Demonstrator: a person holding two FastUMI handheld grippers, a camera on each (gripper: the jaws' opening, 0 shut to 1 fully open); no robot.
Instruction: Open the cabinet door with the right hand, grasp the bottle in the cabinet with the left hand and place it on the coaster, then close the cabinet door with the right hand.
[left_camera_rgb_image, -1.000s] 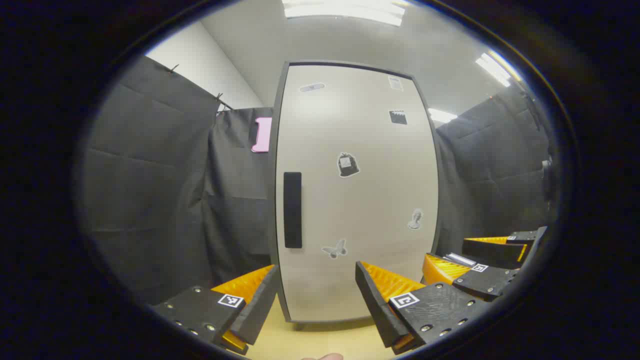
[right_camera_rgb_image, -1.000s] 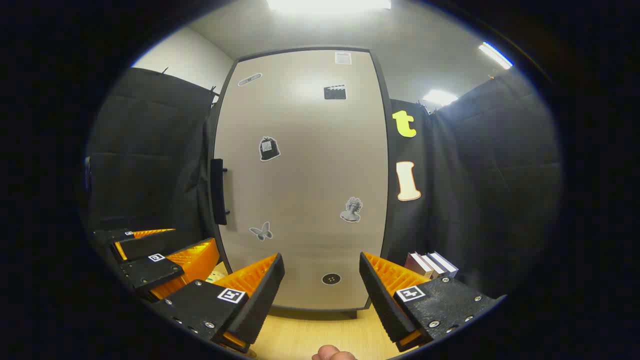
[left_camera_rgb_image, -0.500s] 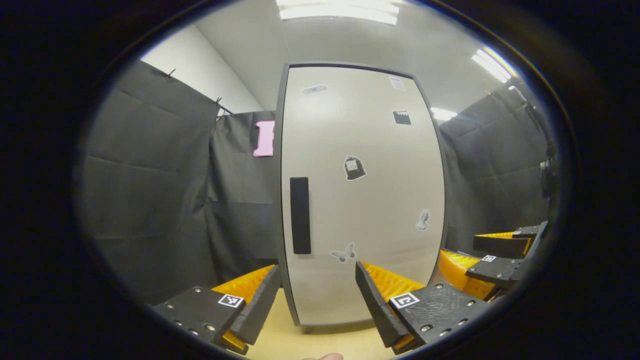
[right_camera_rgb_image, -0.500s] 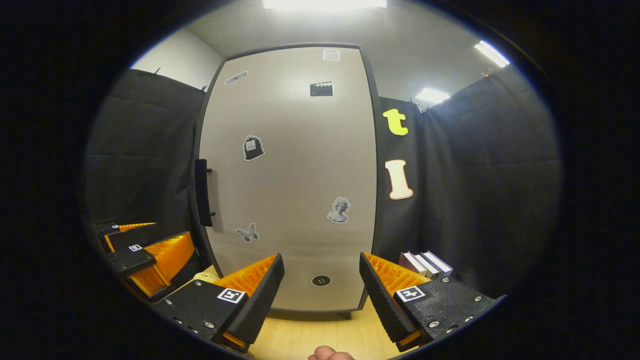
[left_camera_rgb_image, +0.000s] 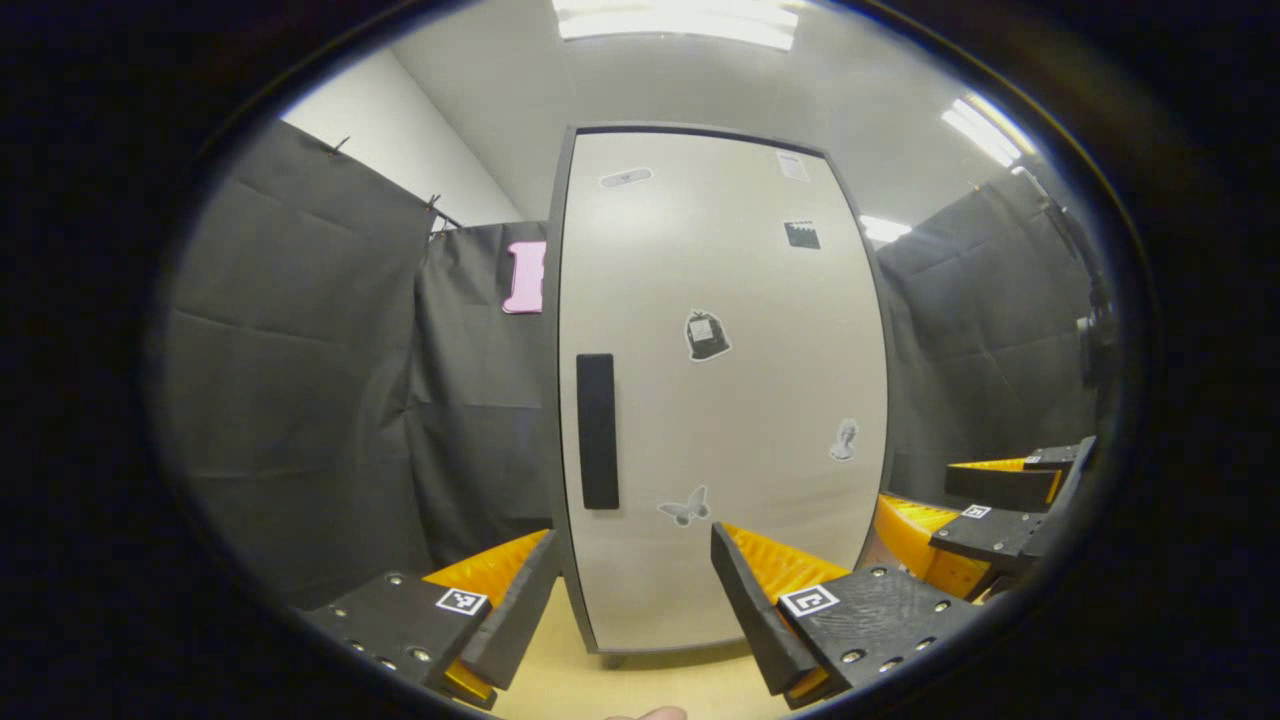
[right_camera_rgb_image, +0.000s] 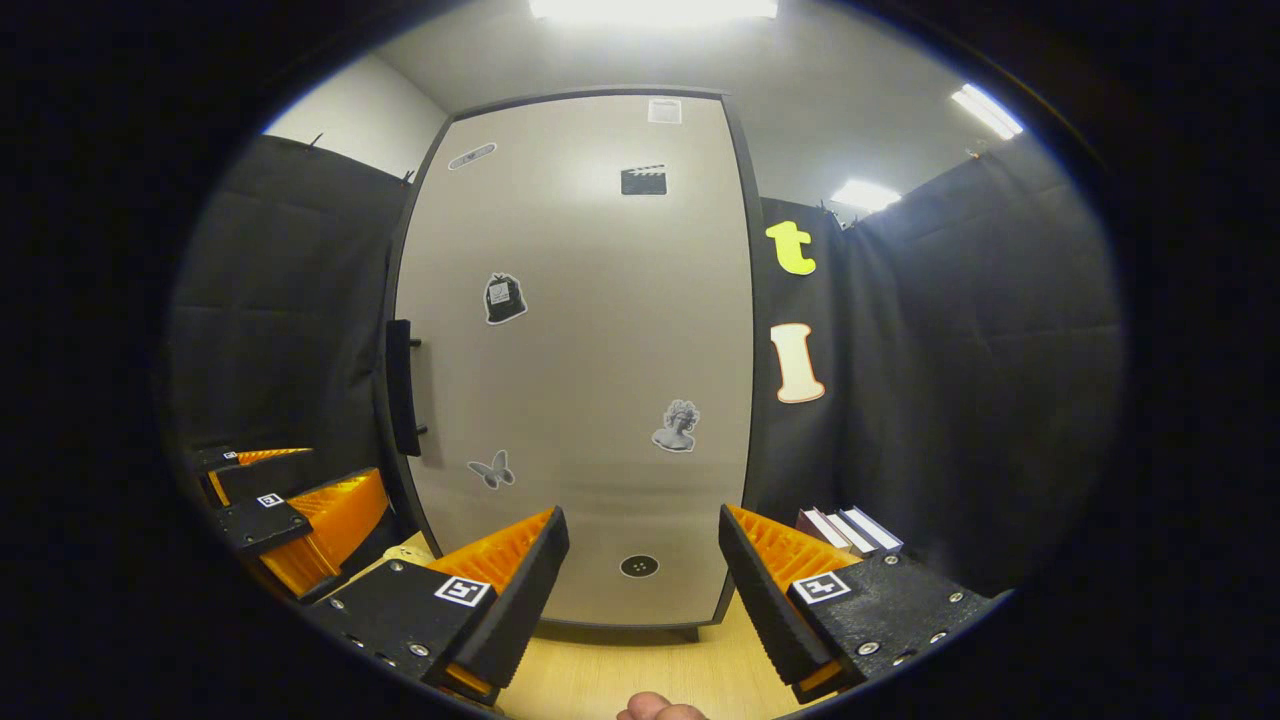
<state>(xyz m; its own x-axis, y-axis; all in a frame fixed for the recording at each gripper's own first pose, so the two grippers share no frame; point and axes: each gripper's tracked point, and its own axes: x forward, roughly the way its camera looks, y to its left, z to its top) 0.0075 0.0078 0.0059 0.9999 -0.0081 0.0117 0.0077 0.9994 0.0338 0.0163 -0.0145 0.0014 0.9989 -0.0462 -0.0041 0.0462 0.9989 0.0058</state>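
Little shift over the last second: cabinet door (right_camera_rgb_image: 575, 350) slid slightly left in the right gripper view, handle (right_camera_rgb_image: 401, 387) nearer the edge. Still closed; opening not begun. Right gripper (right_camera_rgb_image: 643, 590) released, empty, short of the door. Left gripper (left_camera_rgb_image: 635, 600) likewise spread, empty. Bottle presumably behind the door, unseen. Right gripper view adds books (right_camera_rgb_image: 850, 528) beside the cabinet; left gripper view gives the handle (left_camera_rgb_image: 597, 431) face-on.
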